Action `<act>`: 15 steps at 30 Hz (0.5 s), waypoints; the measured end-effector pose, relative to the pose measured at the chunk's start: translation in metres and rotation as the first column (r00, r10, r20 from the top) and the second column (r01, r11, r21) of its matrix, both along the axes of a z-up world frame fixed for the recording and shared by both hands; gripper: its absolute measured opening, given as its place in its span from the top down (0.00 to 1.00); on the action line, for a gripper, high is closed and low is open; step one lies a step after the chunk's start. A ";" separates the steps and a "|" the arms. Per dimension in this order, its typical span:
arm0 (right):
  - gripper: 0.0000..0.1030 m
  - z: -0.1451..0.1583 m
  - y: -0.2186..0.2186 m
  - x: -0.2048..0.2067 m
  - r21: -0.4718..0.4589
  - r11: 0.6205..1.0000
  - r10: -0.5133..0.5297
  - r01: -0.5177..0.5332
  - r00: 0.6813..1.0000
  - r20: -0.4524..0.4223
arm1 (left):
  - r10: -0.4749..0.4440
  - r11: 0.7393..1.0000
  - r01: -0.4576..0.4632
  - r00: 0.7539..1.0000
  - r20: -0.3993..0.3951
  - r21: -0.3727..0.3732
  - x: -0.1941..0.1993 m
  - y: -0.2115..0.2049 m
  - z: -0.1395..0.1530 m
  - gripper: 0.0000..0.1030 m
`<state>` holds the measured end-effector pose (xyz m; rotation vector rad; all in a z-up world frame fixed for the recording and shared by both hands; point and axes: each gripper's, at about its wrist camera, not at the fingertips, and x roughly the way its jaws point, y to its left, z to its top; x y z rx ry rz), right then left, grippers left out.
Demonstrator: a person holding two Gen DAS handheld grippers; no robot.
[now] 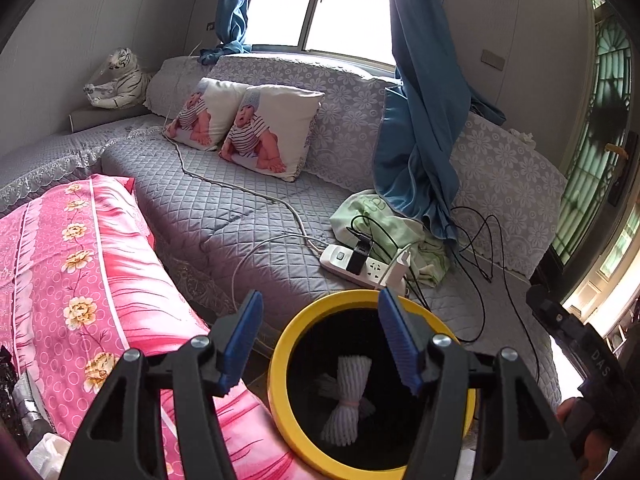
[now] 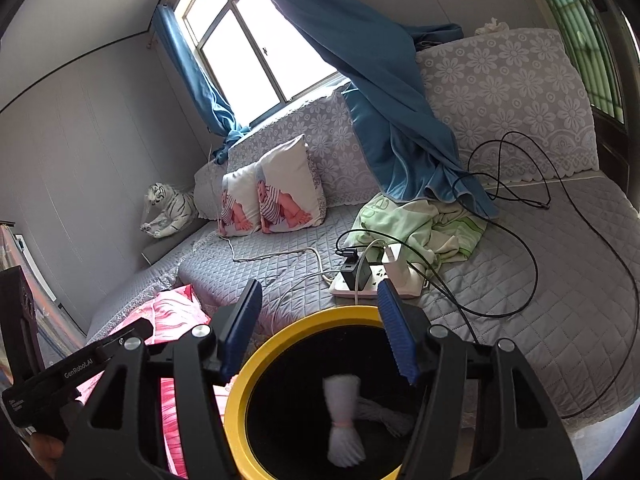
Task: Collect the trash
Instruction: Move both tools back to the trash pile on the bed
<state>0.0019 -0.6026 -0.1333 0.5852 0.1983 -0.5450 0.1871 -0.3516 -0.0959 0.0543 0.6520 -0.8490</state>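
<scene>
Left wrist view: left gripper [image 1: 320, 340] is hovering released over the yellow-rimmed bin [image 1: 280, 364]; right gripper [image 2: 318, 332] likewise, white foam net [image 2: 343, 420] lying inside.

Both wrist views close above the yellow-rimmed bin [image 1: 280, 364] [image 2: 236, 392], facing past it over the grey sofa [image 1: 224, 216] [image 2: 520, 280] toward the window [image 1: 320, 4] [image 2: 248, 52], sharing bin, sofa and power strip [image 1: 360, 268] [image 2: 376, 280].

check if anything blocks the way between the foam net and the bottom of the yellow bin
Nothing visible does. The white foam net already lies inside the yellow bin, with the round opening clear above it. Both the left gripper and the right gripper stand over the rim with jaws apart and empty.
</scene>
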 end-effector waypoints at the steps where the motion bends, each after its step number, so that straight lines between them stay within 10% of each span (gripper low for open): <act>1: 0.44 0.003 0.003 0.000 -0.010 1.000 0.008 -0.008 1.000 0.005 | 0.009 1.000 -0.009 1.000 0.007 -0.009 0.000 0.006 0.004 0.44; 15: 0.37 0.045 0.084 0.023 -0.217 0.956 0.219 -0.199 0.973 0.072 | 0.245 0.964 -0.221 0.955 0.169 -0.150 -0.013 0.153 0.066 0.08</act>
